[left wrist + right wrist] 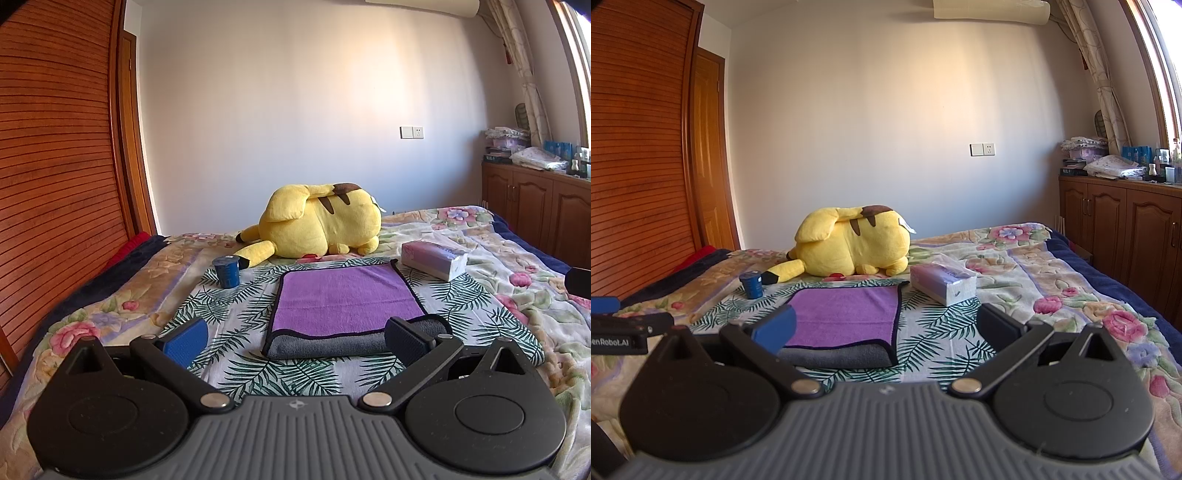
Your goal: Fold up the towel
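A purple towel [343, 295] with a grey underside and dark trim lies folded on a leaf-print cloth [236, 306] on the bed. Its grey folded edge faces me. It also shows in the right wrist view [846, 314]. My left gripper [295, 339] is open and empty, just in front of the towel's near edge, its right finger over the near right corner. My right gripper [886, 328] is open and empty, at the towel's near right corner. The left gripper shows at the left edge of the right wrist view [617, 328].
A yellow plush toy [317, 225] lies behind the towel. A blue cup [227, 271] stands at the far left of the cloth. A tissue pack [434, 260] lies at the far right. A wooden wardrobe [55, 166] is on the left, cabinets [535, 206] on the right.
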A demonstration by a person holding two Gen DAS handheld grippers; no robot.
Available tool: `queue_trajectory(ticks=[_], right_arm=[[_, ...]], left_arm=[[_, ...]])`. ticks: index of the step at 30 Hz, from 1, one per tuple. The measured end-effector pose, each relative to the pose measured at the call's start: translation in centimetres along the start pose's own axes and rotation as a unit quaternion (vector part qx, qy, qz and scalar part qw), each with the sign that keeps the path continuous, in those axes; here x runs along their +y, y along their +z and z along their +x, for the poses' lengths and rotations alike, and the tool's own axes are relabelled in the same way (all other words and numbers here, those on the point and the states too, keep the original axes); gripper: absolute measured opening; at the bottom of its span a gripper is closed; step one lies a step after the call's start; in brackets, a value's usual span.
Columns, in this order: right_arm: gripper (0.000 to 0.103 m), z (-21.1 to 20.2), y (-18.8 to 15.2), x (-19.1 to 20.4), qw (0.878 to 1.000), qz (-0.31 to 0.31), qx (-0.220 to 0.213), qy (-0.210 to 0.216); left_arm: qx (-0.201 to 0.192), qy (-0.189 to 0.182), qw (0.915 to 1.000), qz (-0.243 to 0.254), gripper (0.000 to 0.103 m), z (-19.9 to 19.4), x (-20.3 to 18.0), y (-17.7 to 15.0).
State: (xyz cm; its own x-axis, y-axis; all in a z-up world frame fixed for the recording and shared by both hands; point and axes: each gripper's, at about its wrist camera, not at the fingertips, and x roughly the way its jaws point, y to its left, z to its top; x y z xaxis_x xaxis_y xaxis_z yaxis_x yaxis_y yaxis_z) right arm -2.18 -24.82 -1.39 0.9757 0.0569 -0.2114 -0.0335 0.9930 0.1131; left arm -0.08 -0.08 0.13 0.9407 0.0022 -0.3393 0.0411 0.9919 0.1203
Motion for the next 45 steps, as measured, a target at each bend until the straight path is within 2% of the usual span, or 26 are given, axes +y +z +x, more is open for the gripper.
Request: queue_trajectory(ticks=[45], right_arm=[[0.103, 0.17, -0.11, -0.19, 1.000, 0.002, 0.002, 0.001]], left_arm=[[-0.001, -0.001, 1.0000, 0.001, 0.103, -0.24, 0.08, 0.08]])
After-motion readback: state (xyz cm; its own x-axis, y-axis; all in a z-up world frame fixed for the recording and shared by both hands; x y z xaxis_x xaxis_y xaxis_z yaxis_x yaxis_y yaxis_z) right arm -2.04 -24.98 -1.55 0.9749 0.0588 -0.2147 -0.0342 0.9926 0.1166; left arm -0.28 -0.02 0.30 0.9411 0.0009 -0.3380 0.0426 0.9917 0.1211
